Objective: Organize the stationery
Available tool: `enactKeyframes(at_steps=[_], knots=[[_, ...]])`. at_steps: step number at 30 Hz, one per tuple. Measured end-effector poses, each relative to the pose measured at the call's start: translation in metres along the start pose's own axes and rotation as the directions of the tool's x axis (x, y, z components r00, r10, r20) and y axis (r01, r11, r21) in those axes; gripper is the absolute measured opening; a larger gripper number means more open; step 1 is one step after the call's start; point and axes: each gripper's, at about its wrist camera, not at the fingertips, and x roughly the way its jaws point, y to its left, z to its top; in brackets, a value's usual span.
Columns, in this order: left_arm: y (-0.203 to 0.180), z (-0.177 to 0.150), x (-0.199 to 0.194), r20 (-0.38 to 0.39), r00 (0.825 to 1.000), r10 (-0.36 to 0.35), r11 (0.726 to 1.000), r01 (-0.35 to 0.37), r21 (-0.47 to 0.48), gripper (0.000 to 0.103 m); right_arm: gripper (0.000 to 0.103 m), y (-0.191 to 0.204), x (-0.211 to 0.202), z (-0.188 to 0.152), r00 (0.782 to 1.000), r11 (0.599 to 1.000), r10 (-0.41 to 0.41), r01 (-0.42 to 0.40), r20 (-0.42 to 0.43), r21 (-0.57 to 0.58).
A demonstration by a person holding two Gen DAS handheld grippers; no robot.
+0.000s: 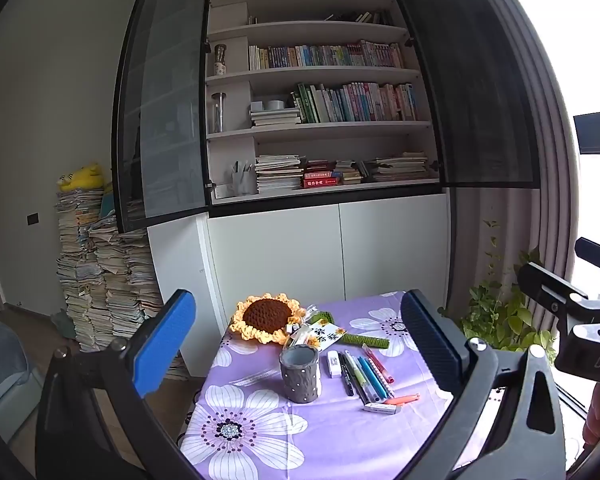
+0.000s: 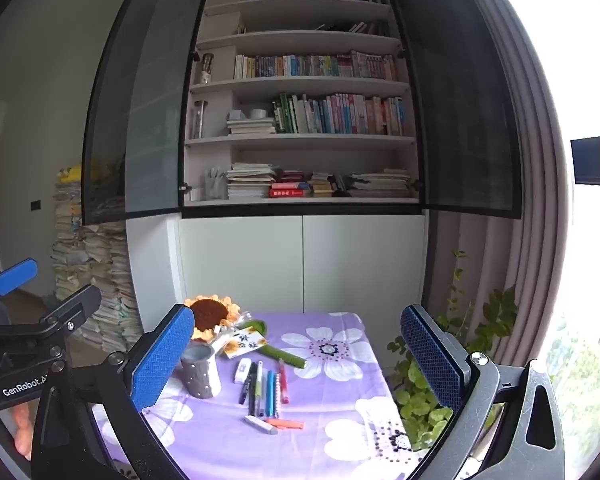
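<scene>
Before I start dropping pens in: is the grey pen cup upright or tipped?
Upright. The grey pen cup stands on its base on the purple cloth, open mouth up.

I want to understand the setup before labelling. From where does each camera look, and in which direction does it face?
Left wrist: on the left gripper, open, facing the purple-clothed table and bookcase; the right gripper shows at its right edge.
Right wrist: on the right gripper, open, facing likewise; the left gripper and fingers show at left.
Shared: grey pen holder, pens, crocheted sunflower.
</scene>
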Motion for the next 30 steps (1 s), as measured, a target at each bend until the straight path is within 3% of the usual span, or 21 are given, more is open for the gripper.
enactKeyframes(at_steps=[30], knots=[[0.007, -0.002, 0.014, -0.042, 0.999, 0.003, 1.0, -0.003, -0.009, 0.102, 0.103, -0.003, 0.014, -0.001, 0.999, 1.0, 0.006, -0.006, -0.038, 0.001]])
